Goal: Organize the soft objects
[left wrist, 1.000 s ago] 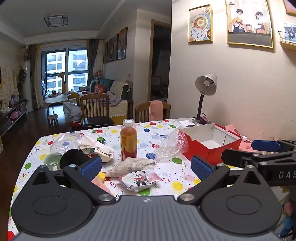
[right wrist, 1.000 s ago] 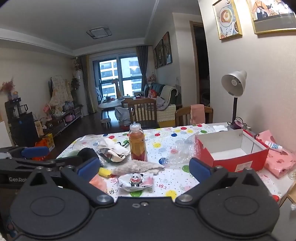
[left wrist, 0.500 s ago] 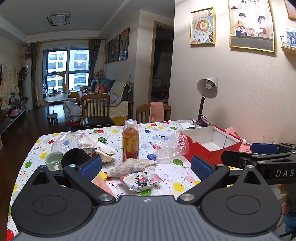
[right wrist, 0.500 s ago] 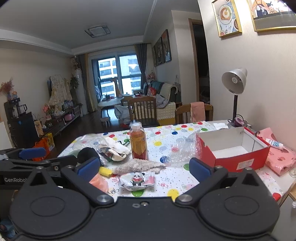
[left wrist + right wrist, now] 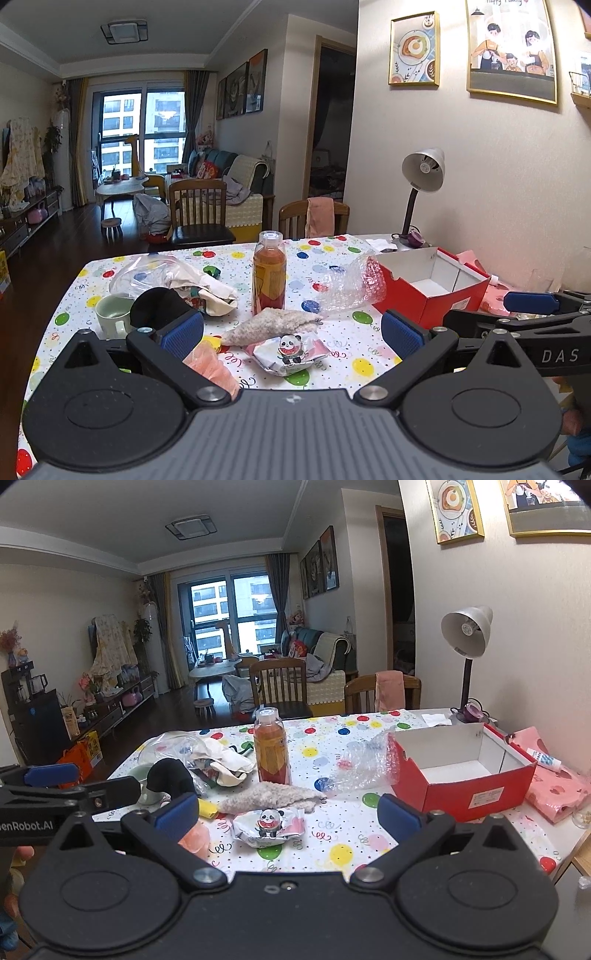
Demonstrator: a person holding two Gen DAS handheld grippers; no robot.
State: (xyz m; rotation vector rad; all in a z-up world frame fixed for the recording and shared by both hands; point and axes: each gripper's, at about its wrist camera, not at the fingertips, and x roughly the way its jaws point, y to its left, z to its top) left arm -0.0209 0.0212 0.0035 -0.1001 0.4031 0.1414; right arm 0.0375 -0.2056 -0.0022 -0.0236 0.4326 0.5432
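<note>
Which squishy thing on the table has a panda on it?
The crinkly white packet lying nearest the open grippers has the panda picture. The fuzzy beige cloth just behind it is plain, and the clear bubble wrap by the red box is see-through.

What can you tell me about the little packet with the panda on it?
The panda packet is a small, crinkled white pouch, soft-looking, with pink patches and a cartoon panda holding a watermelon slice. It lies flat on the balloon-print tablecloth, near the table's front edge. The fluffy beige cloth sits right behind it, touching or nearly so; I cannot tell which. Nothing holds it: both grippers hang back with jaws open.
</note>
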